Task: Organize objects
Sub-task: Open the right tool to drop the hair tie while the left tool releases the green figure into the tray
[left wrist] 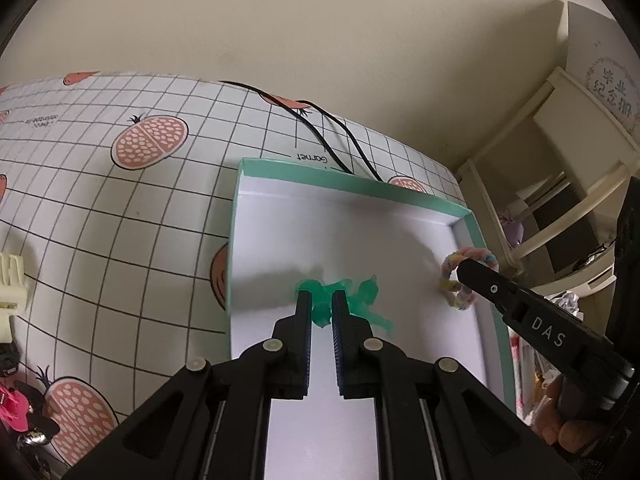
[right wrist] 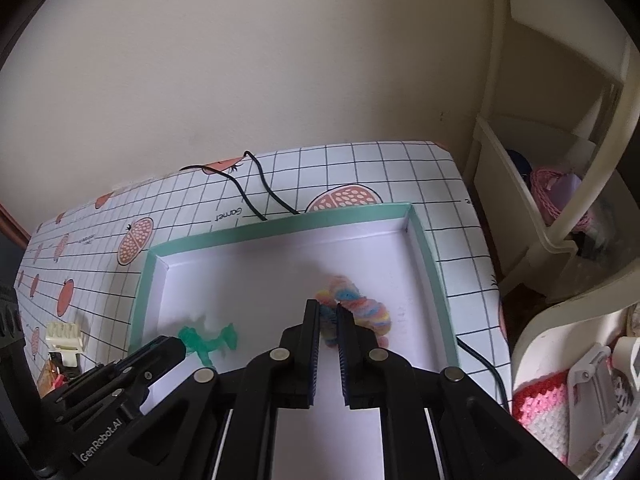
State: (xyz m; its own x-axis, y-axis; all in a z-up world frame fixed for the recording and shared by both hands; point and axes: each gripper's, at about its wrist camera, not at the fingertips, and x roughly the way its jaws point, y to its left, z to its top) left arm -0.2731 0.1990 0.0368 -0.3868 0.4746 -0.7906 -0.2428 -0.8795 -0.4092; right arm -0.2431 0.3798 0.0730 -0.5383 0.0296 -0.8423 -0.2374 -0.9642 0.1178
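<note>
A shallow white box with a teal rim [left wrist: 340, 176] [right wrist: 280, 224] lies on the checked tablecloth. My left gripper [left wrist: 322, 300] is shut on a translucent green toy figure [left wrist: 360, 300] over the box's near-left part. From the right wrist view, the same gripper [right wrist: 180, 346] reaches in from the lower left with the green figure [right wrist: 208, 342] at its tip. My right gripper [right wrist: 327, 308] is shut on a twisted pastel ring [right wrist: 368, 308] over the box's right side. In the left wrist view that gripper [left wrist: 460, 270] holds the ring [left wrist: 450, 264] near the right wall.
A black cable [left wrist: 332, 136] [right wrist: 256, 188] runs over the cloth behind the box. A cream clip [left wrist: 12, 280] [right wrist: 64, 336] and a pink object [left wrist: 14, 408] lie at the left. A cream shelf unit [left wrist: 560, 184] [right wrist: 560, 200] holding clutter stands right of the table. A hand [left wrist: 560, 420] holds the right gripper.
</note>
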